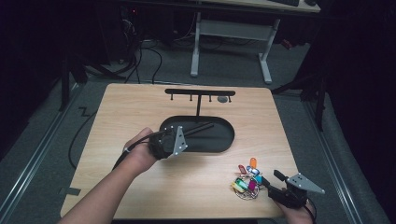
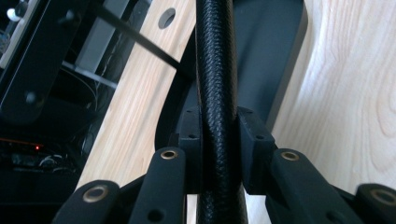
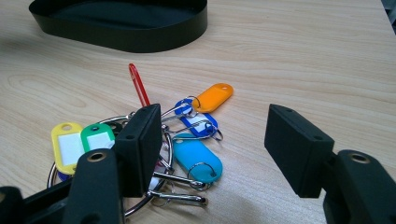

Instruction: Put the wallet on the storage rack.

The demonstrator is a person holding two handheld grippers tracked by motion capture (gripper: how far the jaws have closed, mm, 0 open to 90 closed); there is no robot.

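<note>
Left gripper (image 1: pixel 180 136): jaws clenched on a black rod (image 2: pixel 215 93) with a woven surface — pads press it from both sides in the left gripper view. The rod runs straight out between the jaws. In the high view its long axis lies slanted across the black oval tray (image 1: pixel 224 140) at mid-table, free end pointing toward the far right corner. The grip sits at the rod's near end, probably so the rest can be steered over the tray; whether it touches the tray floor cannot be told.

Right gripper (image 3: pixel 212 149): jaws released, standing wide with nothing between them, low over the table (image 1: pixel 140 102) near its near right corner. Just beside the left jaw lies a bunch of key tags (image 3: pixel 140 144) on rings — yellow, green, blue, orange, red. Likely waiting for a pickup.

Behind the tray stands a black T-shaped hook rack (image 1: pixel 200 92).
</note>
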